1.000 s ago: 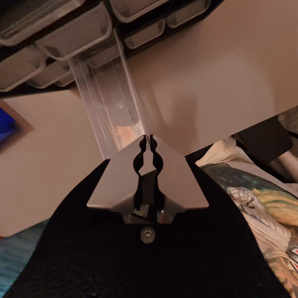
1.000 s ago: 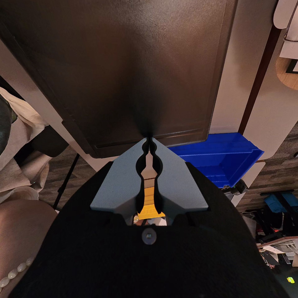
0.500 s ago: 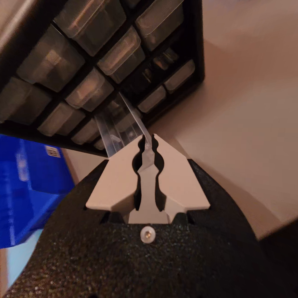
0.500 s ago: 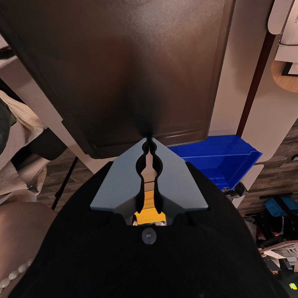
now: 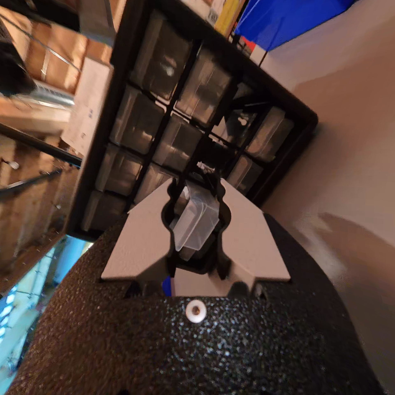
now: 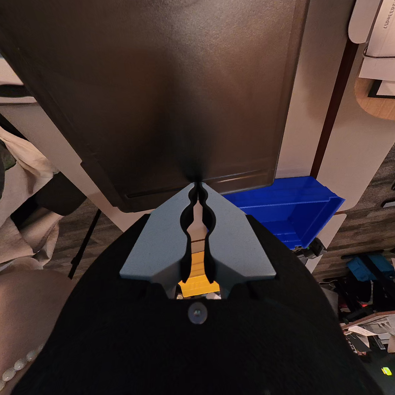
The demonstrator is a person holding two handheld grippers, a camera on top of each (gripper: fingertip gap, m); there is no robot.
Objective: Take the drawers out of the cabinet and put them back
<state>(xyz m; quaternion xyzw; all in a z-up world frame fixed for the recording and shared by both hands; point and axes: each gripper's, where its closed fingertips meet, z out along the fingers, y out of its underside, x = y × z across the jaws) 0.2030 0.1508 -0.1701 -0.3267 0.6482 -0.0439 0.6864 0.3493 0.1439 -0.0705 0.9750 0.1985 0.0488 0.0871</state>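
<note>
Left gripper (image 5: 195, 188): jaws apart, with one clear plastic drawer (image 5: 193, 222) lying in the gap between them; contact between the fingers and the drawer cannot be confirmed. Right gripper (image 6: 197, 184): jaws together, tips pressed against the dark flat outer panel of the cabinet (image 6: 171, 89), near that panel's lower edge.

In the left wrist view the black cabinet (image 5: 299, 111) stands on a pale table (image 5: 342, 149), seen at a steep tilt, its grid of slots facing the camera. About nine clear drawers sit seated in the slots. At least one slot (image 5: 241, 124), above the held drawer in the view, shows open; motion blur prevents a firmer count.

The drawer between the left jaws sits partly in a slot near the cabinet's lower edge. Its long axis runs into the cabinet, away from the camera; its ribbed front face points back toward the gripper.

One blue bin (image 6: 288, 213) lies beside the cabinet's lower corner in the right wrist view. One yellow item (image 6: 198, 282) shows below the cabinet, between the right fingers.
</note>
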